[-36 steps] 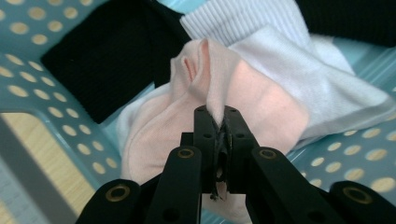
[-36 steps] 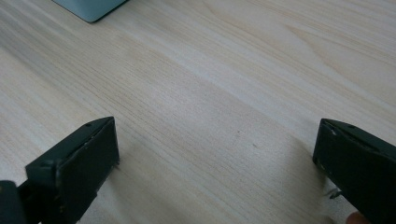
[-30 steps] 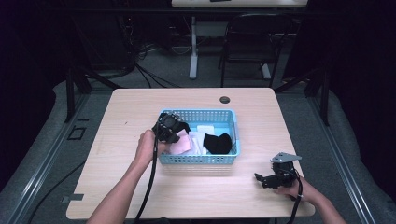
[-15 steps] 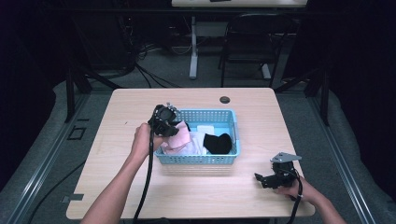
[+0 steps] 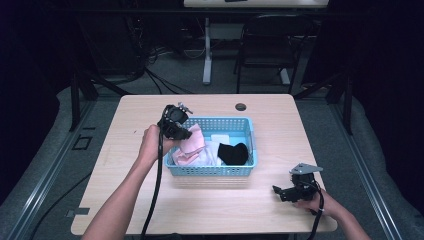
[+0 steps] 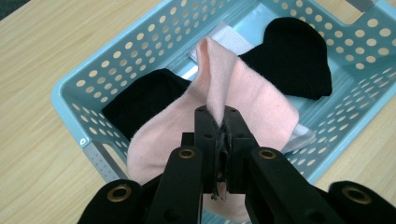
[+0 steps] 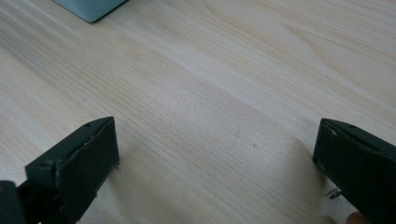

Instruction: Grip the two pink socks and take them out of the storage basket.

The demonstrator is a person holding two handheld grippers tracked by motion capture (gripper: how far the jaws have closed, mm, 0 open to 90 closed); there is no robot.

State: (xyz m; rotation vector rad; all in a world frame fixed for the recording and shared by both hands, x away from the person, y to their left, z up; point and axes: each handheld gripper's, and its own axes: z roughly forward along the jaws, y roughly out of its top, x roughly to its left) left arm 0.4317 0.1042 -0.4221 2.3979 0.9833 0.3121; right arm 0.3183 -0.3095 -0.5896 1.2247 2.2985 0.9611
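Clearly, with the left gripper (image 6: 218, 133) clamped on the pink sock (image 6: 243, 100) fold above the blue basket (image 6: 79, 84), lifting straight should free it, right gripper (image 7: 215, 163) idling agape.

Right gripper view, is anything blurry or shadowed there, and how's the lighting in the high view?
Right gripper view: the two black fingers are soft and out of focus, casting faint shadows on the sharper pale wooden table. High view: the table is lit, the room around it falls dark, and the light blue perforated plastic basket throws a soft shadow forward.
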